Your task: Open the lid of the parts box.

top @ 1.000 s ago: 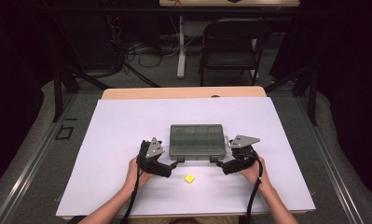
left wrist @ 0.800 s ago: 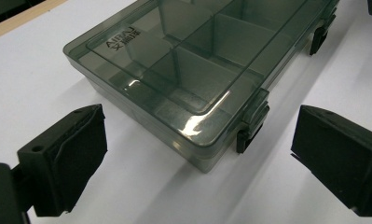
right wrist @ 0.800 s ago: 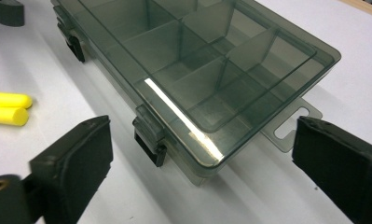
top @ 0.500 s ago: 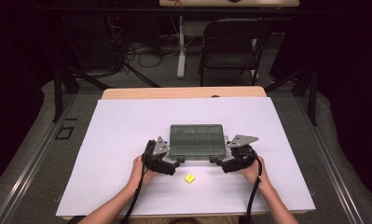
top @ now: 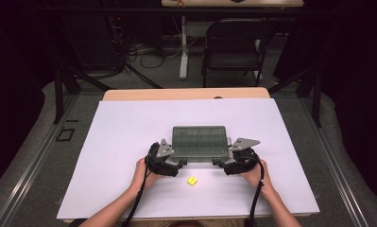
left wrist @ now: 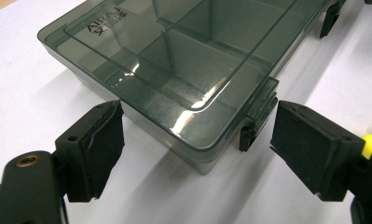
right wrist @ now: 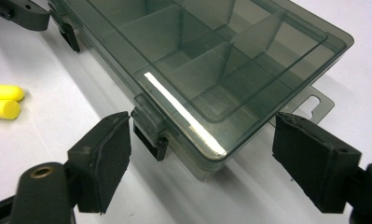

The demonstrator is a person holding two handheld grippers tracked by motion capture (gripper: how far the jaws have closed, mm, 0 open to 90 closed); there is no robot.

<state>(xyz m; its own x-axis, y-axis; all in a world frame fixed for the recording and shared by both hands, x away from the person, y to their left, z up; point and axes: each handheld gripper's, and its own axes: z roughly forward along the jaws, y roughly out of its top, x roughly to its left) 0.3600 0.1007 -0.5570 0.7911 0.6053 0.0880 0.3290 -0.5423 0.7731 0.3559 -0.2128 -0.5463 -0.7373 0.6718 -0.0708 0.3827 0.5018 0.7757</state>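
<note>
Table (top: 129, 142): white sheet I work over; smoky transparent plastic compartment box (top: 199, 142) lies flat at its centre.
Box: light, rigid, slick; lid down, latches (left wrist: 258, 112) on near edge; I would grip the corners. Compartments look empty.
Left gripper (top: 176, 166): jaws have just been closing, straddle near corner, pads clear.
Right gripper (top: 220, 163): likewise.
Yellow cylinders (top: 192, 181): near, outside the box.

glossy smoked plastic box (left wrist: 183, 70), matt white table (top: 129, 127)
</note>
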